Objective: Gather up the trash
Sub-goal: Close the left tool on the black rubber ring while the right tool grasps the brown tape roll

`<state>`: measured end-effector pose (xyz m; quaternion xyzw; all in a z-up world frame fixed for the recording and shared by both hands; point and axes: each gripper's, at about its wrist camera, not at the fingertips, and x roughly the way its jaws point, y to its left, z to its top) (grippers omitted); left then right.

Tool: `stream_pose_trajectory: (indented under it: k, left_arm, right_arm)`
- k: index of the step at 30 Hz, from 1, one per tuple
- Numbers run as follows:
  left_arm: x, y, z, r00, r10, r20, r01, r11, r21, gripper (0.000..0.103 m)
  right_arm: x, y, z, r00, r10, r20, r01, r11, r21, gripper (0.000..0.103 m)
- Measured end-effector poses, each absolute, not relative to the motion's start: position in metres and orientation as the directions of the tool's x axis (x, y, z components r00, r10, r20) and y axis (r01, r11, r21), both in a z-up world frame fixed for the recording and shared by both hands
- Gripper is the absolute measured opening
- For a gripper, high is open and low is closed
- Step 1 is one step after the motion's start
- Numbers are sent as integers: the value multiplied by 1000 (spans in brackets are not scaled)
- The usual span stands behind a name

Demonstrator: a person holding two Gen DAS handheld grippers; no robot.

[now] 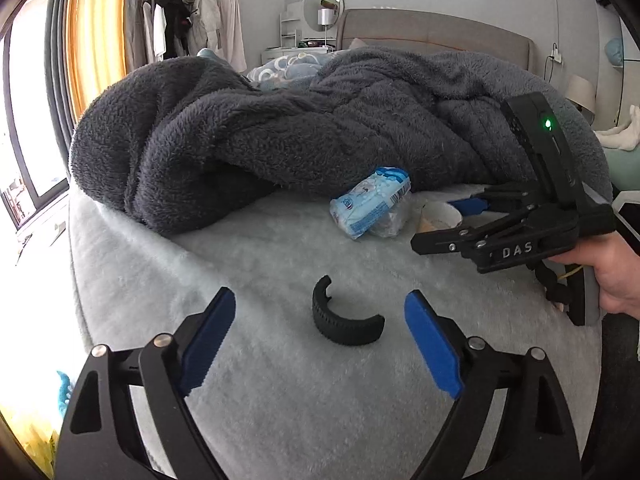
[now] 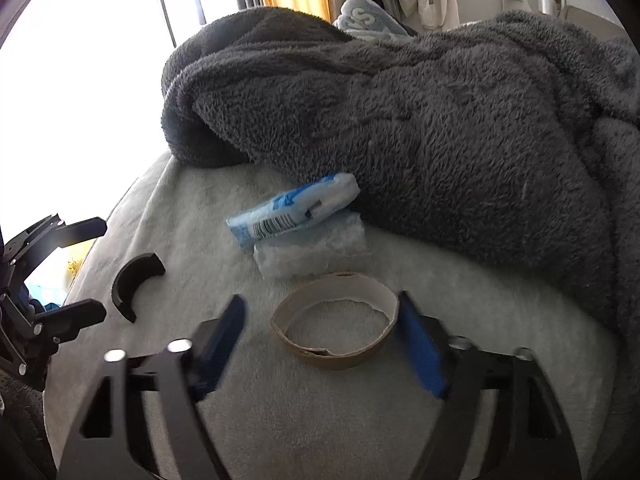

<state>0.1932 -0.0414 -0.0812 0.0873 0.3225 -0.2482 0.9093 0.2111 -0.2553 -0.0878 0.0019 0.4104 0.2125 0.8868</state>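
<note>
Claws both open: right claw (image 2: pixel 320 334) straddling cardboard ring (image 2: pixel 335 320), seemingly untouched; left claw (image 1: pixel 320 332) over black curved scrap (image 1: pixel 345 320) near bed (image 1: pixel 248 240) edge; nothing collected yet.

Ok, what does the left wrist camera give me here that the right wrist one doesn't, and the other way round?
Only the left wrist view shows the person's hand holding the right gripper, the headboard and the round mirror.

Only the right wrist view shows the cardboard ring whole, lying between the right gripper's open fingers, and the clear plastic wrapper plainly.

Both show the black curved piece, the blue and white packet, the grey fleece blanket and the open left gripper.
</note>
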Motion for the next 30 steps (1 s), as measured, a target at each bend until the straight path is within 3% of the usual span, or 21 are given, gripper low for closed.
stream_pose_trajectory:
  k: [3,19,30]
  left_arm:
    - [196,-43,-82,670,-398,-627,504,864,-10,86]
    - [210,-67,-102,616,-374,-694,523,853,5,71]
    - [222,-69,-109,596,-344,-726,491,871,-9,47]
  right_arm:
    - [212,-259,-87,578,380,-722,-356,914,196,56]
    - [198,-272,-66,610,398,-685,-359,910,209,55]
    - [186,-278,-45,628,389,-674,-352,914,200,55]
